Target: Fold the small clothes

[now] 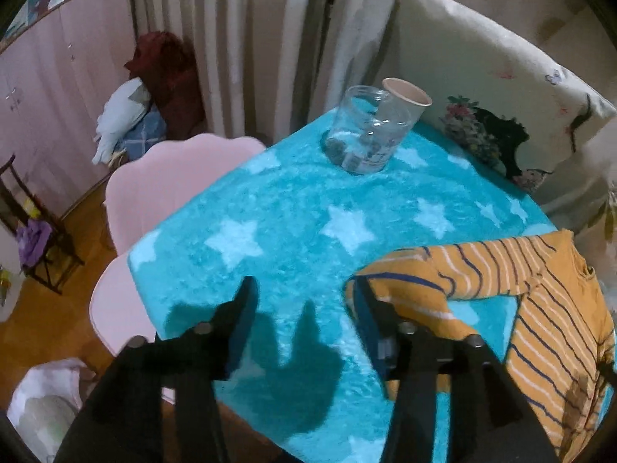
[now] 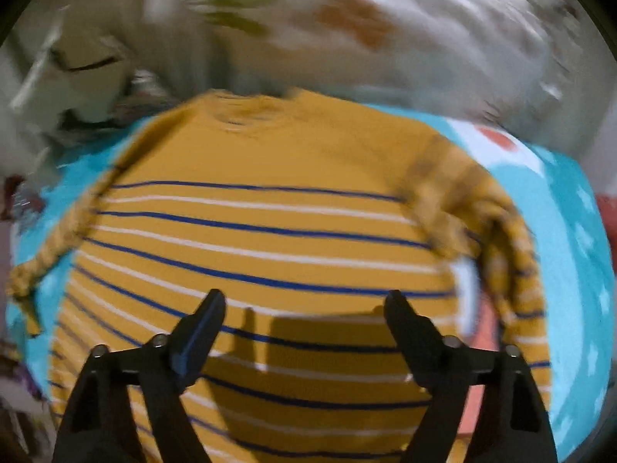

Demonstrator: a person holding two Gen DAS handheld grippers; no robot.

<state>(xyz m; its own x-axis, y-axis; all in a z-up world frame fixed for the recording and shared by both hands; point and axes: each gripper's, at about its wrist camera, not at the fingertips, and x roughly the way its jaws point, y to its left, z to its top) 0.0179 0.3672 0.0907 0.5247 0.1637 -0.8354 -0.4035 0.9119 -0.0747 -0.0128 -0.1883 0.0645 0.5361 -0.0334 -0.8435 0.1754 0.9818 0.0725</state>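
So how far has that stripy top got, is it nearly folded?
Barely begun. The top lies spread on the blue star blanket, one sleeve stretched out sideways, the other bunched beside the body. Nothing is in hand: the left gripper hangs open over bare blanket beside that sleeve, and the right gripper hangs open above the body. Sleeves and body all remain to be folded.

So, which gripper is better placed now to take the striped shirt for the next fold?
Probably the left. The left gripper is open with one finger beside the sleeve of the striped shirt. The right gripper, also open, is over the flat middle of the shirt, with no edge between its fingers.
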